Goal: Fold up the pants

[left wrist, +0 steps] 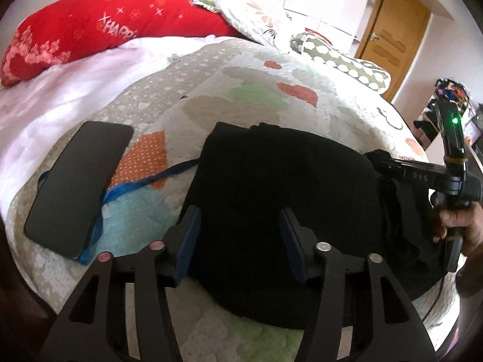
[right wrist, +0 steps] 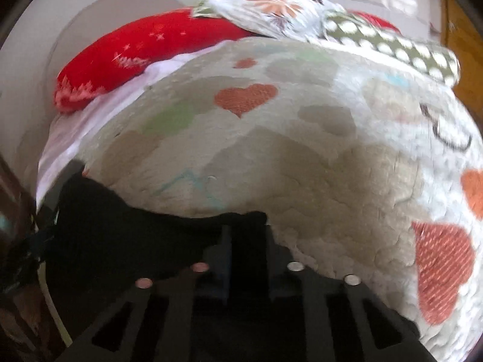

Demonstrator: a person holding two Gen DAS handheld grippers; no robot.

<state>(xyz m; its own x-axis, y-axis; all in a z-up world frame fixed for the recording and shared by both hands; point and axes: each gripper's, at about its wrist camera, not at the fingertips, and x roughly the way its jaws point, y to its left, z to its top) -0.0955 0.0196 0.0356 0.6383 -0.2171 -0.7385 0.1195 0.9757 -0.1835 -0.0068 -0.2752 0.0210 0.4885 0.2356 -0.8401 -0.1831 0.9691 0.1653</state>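
Quilted bedding printed with hearts (left wrist: 302,93) covers the bed, with a red pillow (left wrist: 90,33) and patterned pillows piled at the far side and a wooden door (left wrist: 392,30) beyond.

Directly ahead of the left gripper (left wrist: 238,238) and partly under it lie the black pants (left wrist: 271,181), already gathered into a thick, dark bundle with a rounded far edge. Its jaws stand apart over the cloth, the blue pads on either side of a stretch of fabric without pinching it. Off to its left rests a dark phone (left wrist: 78,187) on a blue strap (left wrist: 145,184); to its right, the right gripper (left wrist: 383,163) reaches in at the bundle's far right corner, held by a hand (left wrist: 459,223).

From the right gripper's (right wrist: 246,241) own camera, the jaws are drawn close together with black cloth between them, so it appears to be clamped on an edge of the pants (right wrist: 120,235), which spread off to its left. That view is blurred, so how firm the pinch is stays uncertain.

The fold looks well along: a late fold or a tidying of the bundle seems in hand. Next, the left gripper would need to close on its side so both ends lift evenly, or the soft cloth may sag and slump open.
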